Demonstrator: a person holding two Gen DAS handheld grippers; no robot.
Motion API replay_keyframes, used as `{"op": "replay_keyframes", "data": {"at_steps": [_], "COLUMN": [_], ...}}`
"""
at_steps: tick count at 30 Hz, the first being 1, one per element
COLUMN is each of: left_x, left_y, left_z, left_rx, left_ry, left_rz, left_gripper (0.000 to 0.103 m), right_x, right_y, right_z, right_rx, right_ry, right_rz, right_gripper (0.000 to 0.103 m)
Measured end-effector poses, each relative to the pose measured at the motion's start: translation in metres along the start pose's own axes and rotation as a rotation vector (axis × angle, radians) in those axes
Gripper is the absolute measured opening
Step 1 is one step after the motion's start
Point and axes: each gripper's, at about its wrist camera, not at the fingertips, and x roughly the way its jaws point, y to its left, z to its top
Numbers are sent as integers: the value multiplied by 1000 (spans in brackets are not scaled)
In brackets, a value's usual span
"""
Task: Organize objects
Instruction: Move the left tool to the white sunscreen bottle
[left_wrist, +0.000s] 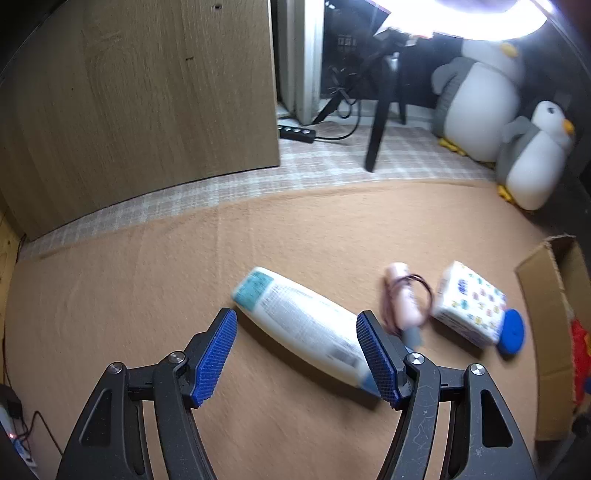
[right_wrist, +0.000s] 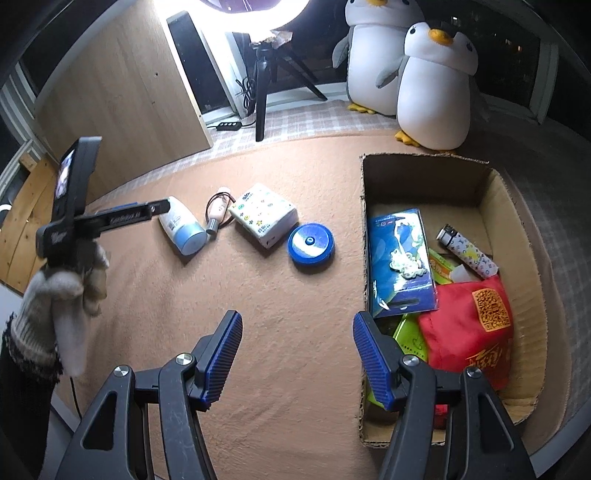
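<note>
Left gripper (left_wrist: 297, 356) open, straddled white plastic lotion bottle (left_wrist: 301, 325) (blurred); probably light, slick; grip mid-body. Right gripper (right_wrist: 297, 356) open, empty.

Two plush penguins, a larger one (right_wrist: 369, 55) and a smaller one (right_wrist: 437, 88), are standing side by side behind the orange mat (right_wrist: 258, 295). A black tripod (right_wrist: 262, 96) is standing on the checked cloth (right_wrist: 314, 118) beneath a glowing ring light (left_wrist: 480, 18), and a black power strip (left_wrist: 297, 133) is lying beside the wooden panel (left_wrist: 140, 110).
</note>
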Motion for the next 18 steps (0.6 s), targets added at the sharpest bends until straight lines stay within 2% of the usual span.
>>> {"op": "replay_keyframes", "data": {"at_steps": [5,18], "left_x": [21,50], "left_y": [6,-1], "left_z": [12,19], "left_rx": [-7,2], "left_ry": [28,61], "left_rz": [31,33], "left_gripper": [71,72], "right_x": [3,7], "right_y": [-3,-5], "right_z": [-3,-6], "right_rx": [10,9], "right_ry": [13,38], "right_rz": [-5,-13], "right_gripper": [59,59]}}
